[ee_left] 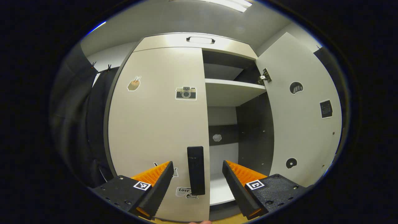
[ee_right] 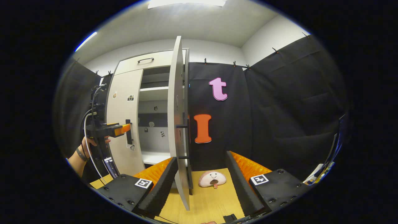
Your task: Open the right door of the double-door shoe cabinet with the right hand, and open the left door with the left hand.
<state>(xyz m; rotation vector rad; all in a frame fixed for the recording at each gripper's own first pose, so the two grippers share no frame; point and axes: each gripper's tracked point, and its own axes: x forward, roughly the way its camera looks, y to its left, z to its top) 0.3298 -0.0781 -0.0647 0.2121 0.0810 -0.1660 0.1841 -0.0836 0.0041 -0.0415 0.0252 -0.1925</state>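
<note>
Left gripper view: left tool [ee_left: 198, 174] open wide, black handle [ee_left: 196, 170] of the shut left door [ee_left: 158, 124] between its fingers, not touched. Right door [ee_left: 300, 118] swung open at 3 o'clock, shelf [ee_left: 233, 88] bare inside.

Right gripper view: right tool [ee_right: 201, 177] open too, right door's edge [ee_right: 178, 124] between its fingers. Left tool seen at 9 o'clock, held by a hand [ee_right: 90, 141]. Plush toy [ee_right: 212, 179] on the floor [ee_right: 205, 202] at 6 o'clock.

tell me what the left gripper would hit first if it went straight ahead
Most likely the black handle on the closed left door, which stands between the open left gripper fingers; depth is unclear.
</note>
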